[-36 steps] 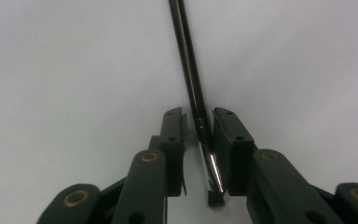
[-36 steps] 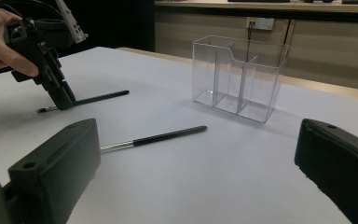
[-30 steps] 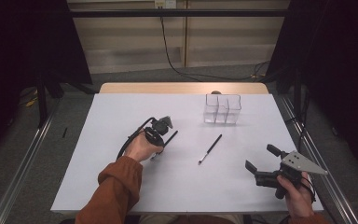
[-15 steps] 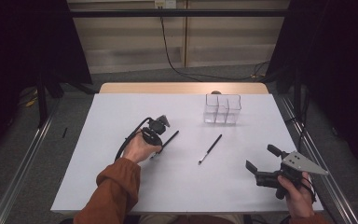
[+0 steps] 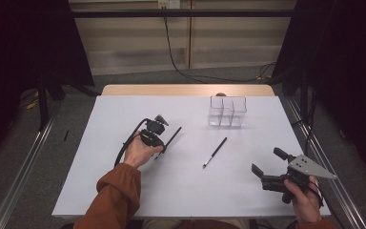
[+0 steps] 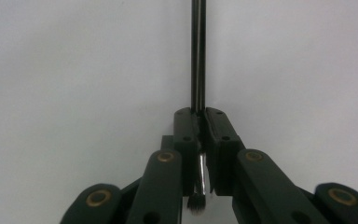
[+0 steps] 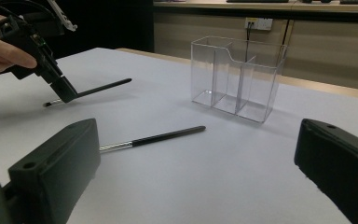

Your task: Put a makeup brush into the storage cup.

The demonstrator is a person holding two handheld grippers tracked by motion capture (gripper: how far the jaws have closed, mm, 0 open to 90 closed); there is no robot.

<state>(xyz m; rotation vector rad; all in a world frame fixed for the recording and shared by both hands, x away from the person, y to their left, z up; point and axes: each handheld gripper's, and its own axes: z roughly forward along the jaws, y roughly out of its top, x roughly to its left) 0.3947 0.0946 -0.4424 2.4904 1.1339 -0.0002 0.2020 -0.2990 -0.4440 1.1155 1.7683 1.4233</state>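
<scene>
My left gripper [image 5: 161, 149] is shut on a thin black brush [image 5: 172, 137] near its bristle end, at the table's left middle. In the left gripper view the jaws [image 6: 200, 126] pinch the silver ferrule, and the black handle [image 6: 197, 56] runs straight ahead over the white table. The right gripper view shows that held brush [image 7: 105, 87] just above the surface, beside the left gripper [image 7: 67, 95]. A second black brush [image 5: 215, 152] lies loose at the table's middle. My right gripper [image 5: 267, 161] stands open near the front right, nothing between its fingers [image 7: 58, 163].
A clear plastic holder [image 5: 227, 111] with three compartments stands at the back right of the white table [image 5: 186, 191]; it appears again as the holder [image 7: 235, 77] beyond the loose brush [image 7: 168, 135]. Dark curtains flank the table.
The left gripper with its brush has drifted slightly to the left. The right gripper has kept still.
</scene>
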